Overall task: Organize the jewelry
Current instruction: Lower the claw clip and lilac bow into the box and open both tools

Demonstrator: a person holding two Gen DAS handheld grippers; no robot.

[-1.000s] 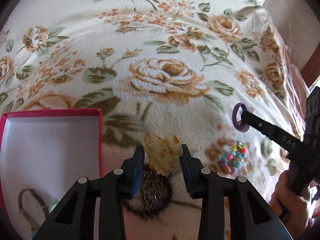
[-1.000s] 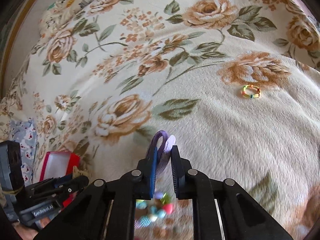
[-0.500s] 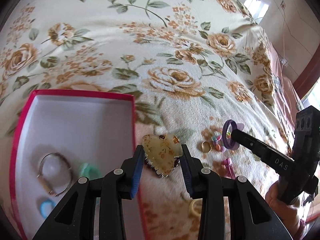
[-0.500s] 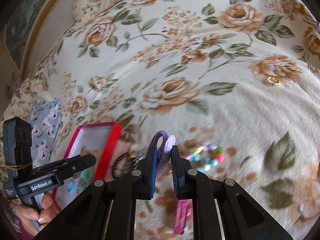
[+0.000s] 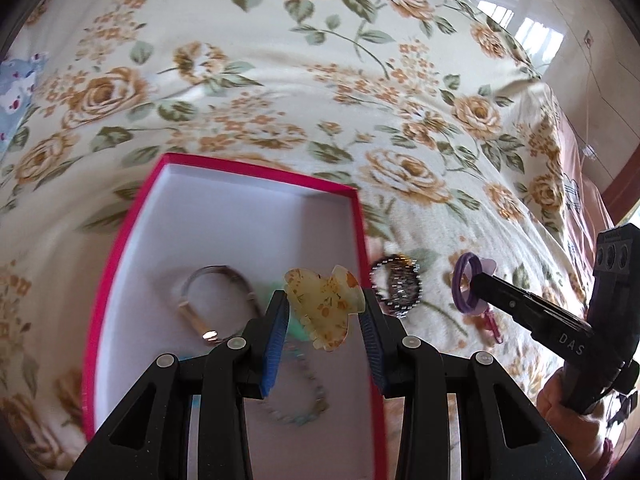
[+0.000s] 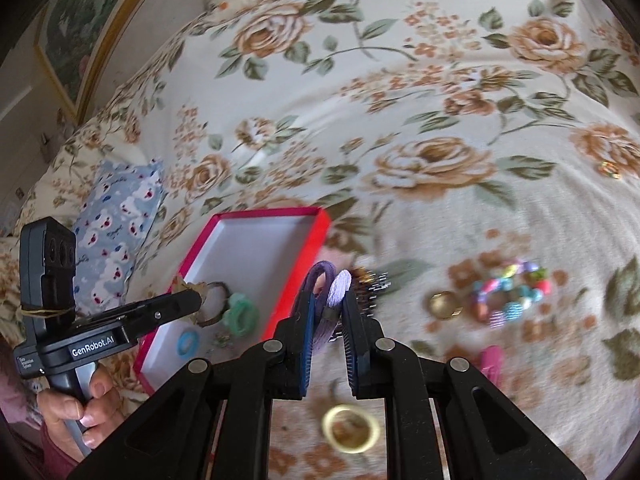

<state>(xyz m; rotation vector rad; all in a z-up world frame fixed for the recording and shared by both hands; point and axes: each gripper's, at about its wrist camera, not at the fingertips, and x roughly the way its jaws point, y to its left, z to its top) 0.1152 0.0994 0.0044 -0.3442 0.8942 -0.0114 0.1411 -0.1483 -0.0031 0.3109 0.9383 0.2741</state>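
My left gripper [image 5: 324,312] is shut on a pale yellow flowered claw hair clip [image 5: 323,306], held over the right part of a red box with a white inside [image 5: 224,216]. In the box lie a metal bangle [image 5: 208,300], a green hair tie [image 6: 240,314], a blue ring [image 6: 187,343] and a beaded bracelet [image 5: 298,410]. My right gripper [image 6: 326,304] is shut on a purple hair tie [image 6: 325,296], just right of the box [image 6: 320,236]. In the left wrist view that hair tie [image 5: 464,288] sits at the tip of the right gripper [image 5: 476,280].
Loose pieces lie on the flowered blanket right of the box: a dark beaded bracelet [image 5: 396,284], a colourful bead bracelet [image 6: 510,292], a gold ring [image 6: 443,304], a yellow ring [image 6: 351,429], a pink clip [image 6: 491,360]. A small bright ring [image 6: 609,169] lies far right. A blue patterned pillow [image 6: 116,232] lies left.
Both grippers have moved left towards the red box, each keeping its piece. The clip now hangs over the box's inside; before it was above the blanket and dark bracelet.
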